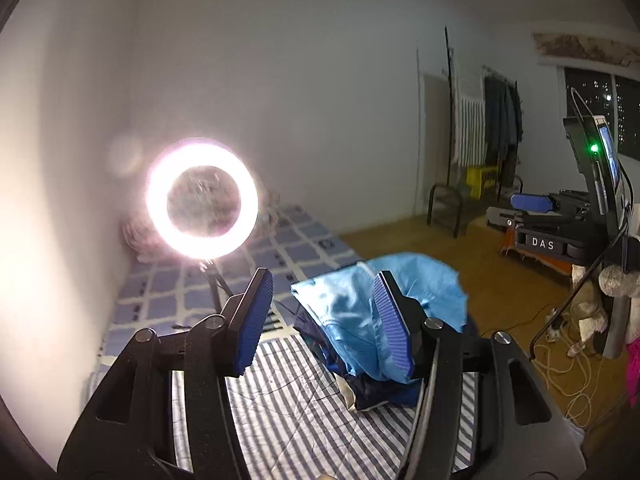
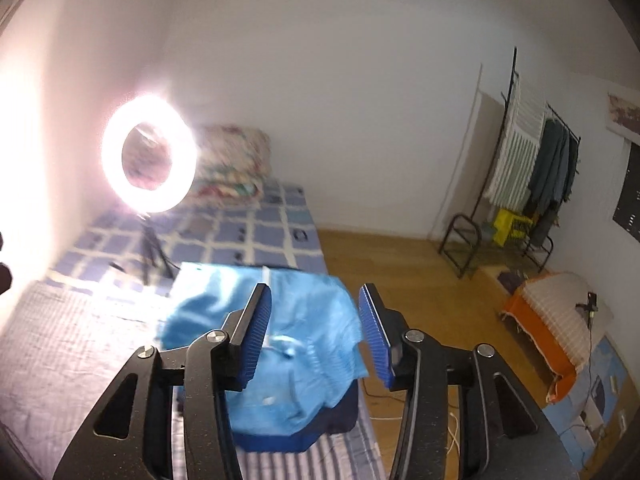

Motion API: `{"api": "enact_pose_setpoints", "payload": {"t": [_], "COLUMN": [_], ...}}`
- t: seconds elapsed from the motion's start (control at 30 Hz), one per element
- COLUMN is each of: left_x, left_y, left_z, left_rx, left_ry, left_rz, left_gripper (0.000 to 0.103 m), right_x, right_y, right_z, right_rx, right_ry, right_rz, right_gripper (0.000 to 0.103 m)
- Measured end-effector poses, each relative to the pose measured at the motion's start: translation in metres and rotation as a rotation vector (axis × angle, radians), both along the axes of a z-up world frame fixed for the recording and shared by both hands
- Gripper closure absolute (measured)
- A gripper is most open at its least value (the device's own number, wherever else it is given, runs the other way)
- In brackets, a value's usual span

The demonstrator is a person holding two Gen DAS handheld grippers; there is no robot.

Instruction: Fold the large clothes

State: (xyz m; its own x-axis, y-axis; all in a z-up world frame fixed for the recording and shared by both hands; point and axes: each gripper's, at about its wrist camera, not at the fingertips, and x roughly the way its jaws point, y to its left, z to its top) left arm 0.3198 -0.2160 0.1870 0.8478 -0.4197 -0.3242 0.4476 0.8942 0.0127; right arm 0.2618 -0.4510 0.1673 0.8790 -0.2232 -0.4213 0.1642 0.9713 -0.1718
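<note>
Left gripper (image 1: 324, 320) raised over the bed, jaws parted about halfway, nothing between the blue pads (image 1: 254, 320); cloth seen in the gap lies below on the bed, not gripped. Right gripper (image 2: 316, 336) likewise half open and empty, pads (image 2: 256, 336) clear of the fabric beneath. No earlier view, so only the present gap is noted. The task's thing: a light blue garment (image 2: 280, 320), bunched in a loose heap on top of a dark blue garment (image 2: 332, 416), both at the right edge of the bed, on the striped sheet (image 1: 288, 400). Farther along the bed a blue checked cover (image 2: 248, 236), and at the far end a floral quilt pile (image 2: 232, 152) against the wall. Ring light (image 1: 202, 198) on a tripod stands on the bed, left of the heap, glare strong. Right of the bed, wooden floor (image 2: 384, 264); far right a clothes rack (image 2: 548, 160) with hanging garments. Right-wrist view blurred.
</note>
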Motion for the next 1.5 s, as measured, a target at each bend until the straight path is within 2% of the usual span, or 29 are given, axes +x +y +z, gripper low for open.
{"api": "enact_pose_setpoints", "payload": {"t": [0.27, 0.37, 0.53, 0.67, 0.83, 1.03, 1.4, 1.5], "left_x": [-0.126, -0.168, -0.224, -0.260, -0.290, -0.300, -0.273, -0.263], "left_y": [0.060, 0.079, 0.099, 0.111, 0.119, 0.124, 0.136, 0.137], "left_z": [0.081, 0.101, 0.122, 0.125, 0.112, 0.077, -0.007, -0.029], "left_rx": [-0.050, -0.066, -0.072, -0.061, -0.049, -0.027, -0.028, -0.019], "left_ry": [-0.128, -0.168, -0.221, -0.250, -0.262, -0.218, -0.070, -0.041], "left_rz": [0.009, 0.009, 0.011, 0.021, 0.019, 0.013, 0.041, 0.064], "left_gripper": [0.046, 0.045, 0.045, 0.044, 0.042, 0.041, 0.019, 0.018], "right_x": [-0.104, -0.139, -0.183, -0.210, -0.233, -0.257, -0.263, -0.257], "right_y": [0.061, 0.080, 0.099, 0.106, 0.109, 0.121, 0.152, 0.158], "right_z": [0.084, 0.102, 0.116, 0.113, 0.092, 0.053, -0.034, -0.054], "right_rx": [-0.008, -0.017, -0.017, 0.012, 0.039, 0.059, 0.078, 0.082], "right_ry": [-0.109, -0.141, -0.180, -0.191, -0.177, -0.159, -0.108, -0.088], "right_rz": [0.097, 0.128, 0.177, 0.207, 0.214, 0.222, 0.210, 0.203], "right_gripper": [0.056, 0.056, 0.056, 0.056, 0.052, 0.050, 0.044, 0.043]}}
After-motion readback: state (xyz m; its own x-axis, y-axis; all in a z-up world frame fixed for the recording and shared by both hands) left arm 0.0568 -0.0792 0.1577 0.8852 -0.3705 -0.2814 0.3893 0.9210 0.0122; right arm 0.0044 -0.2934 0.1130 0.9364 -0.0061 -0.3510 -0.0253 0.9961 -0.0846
